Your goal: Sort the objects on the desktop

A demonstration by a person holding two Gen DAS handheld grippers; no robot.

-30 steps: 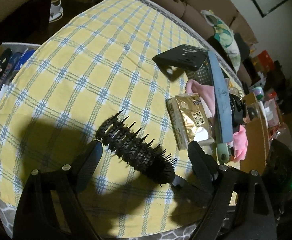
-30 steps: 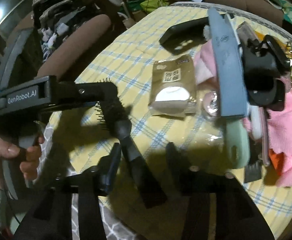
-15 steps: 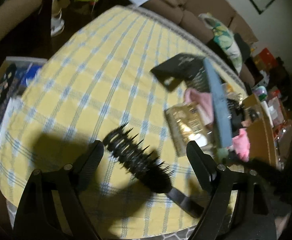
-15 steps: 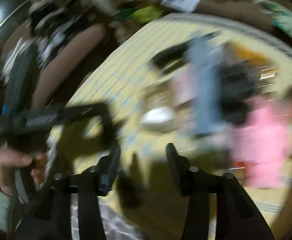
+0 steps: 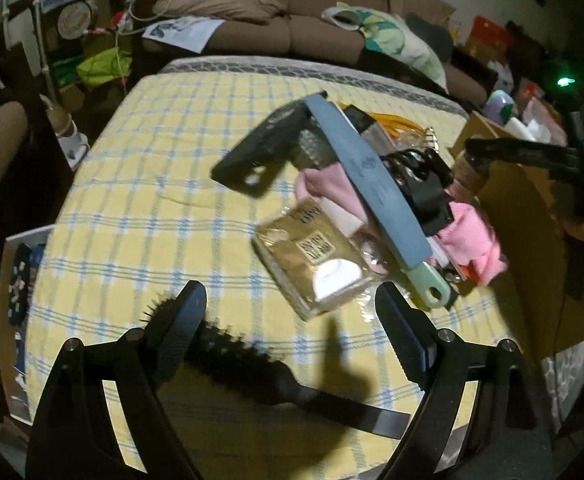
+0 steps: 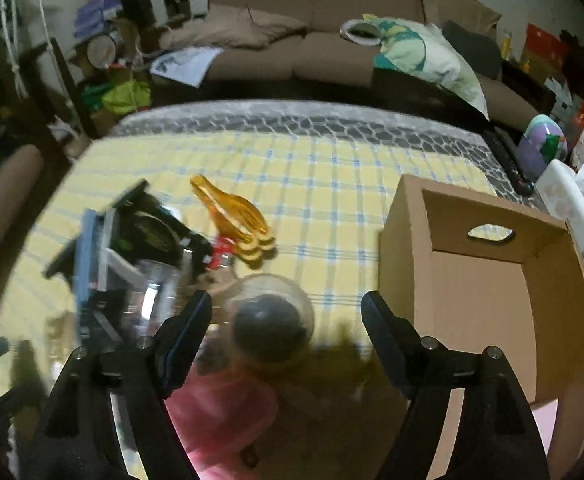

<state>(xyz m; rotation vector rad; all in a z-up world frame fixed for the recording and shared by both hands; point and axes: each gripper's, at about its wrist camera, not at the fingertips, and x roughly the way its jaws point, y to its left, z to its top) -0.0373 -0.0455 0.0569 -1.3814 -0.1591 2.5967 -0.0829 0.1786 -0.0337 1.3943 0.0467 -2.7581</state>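
Both pairs of my fingers stand wide apart and hold nothing; my right gripper (image 6: pixel 286 320) has just been opening, with only a blurred clear dome (image 6: pixel 270 312) below it. My left gripper (image 5: pixel 290 304) hangs over the black bristle hairbrush (image 5: pixel 248 364) on the yellow checked tablecloth (image 5: pixel 152 184). At two o'clock from the right gripper stands an open brown cardboard box (image 6: pixel 488 280).
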